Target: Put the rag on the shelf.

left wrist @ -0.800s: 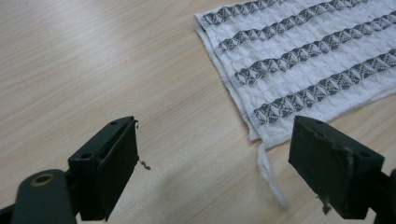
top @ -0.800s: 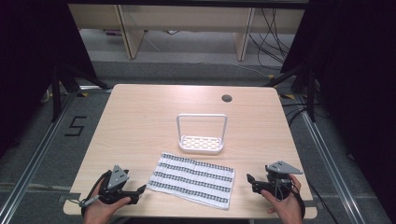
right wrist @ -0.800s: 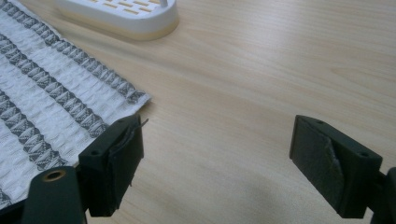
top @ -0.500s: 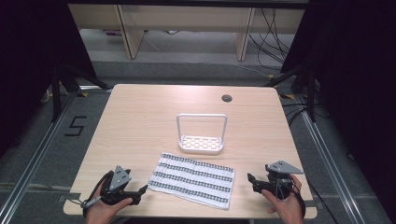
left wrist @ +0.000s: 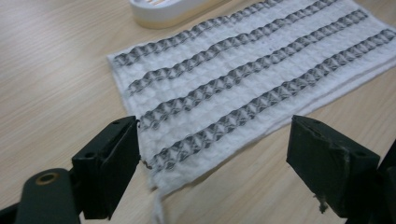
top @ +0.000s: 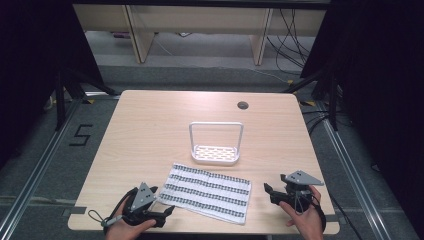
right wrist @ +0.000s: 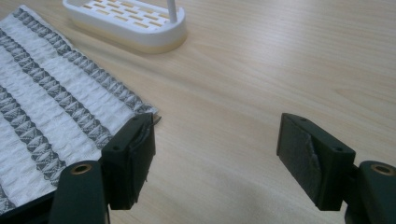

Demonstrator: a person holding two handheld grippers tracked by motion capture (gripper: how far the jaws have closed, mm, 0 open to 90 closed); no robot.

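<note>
A white towel with dark wavy stripes lies flat on the wooden table near its front edge. Behind it stands a white slotted rack with a hoop handle. My left gripper is open at the towel's near-left corner. In the left gripper view the towel reaches in between the wide jaws of the gripper, and its frayed corner lies beside one pad without being pressed. My right gripper is open a little right of the towel. In the right gripper view the gripper frames bare wood, with the towel's corner beside one jaw.
The table has a small round cable hole at the back right. The rack's base sits just beyond the towel. Dark curtains and floor rails flank the table on both sides.
My left gripper has slid a little to the right, up to the towel's near-left corner. The right gripper, the towel and the rack have stayed in place.
</note>
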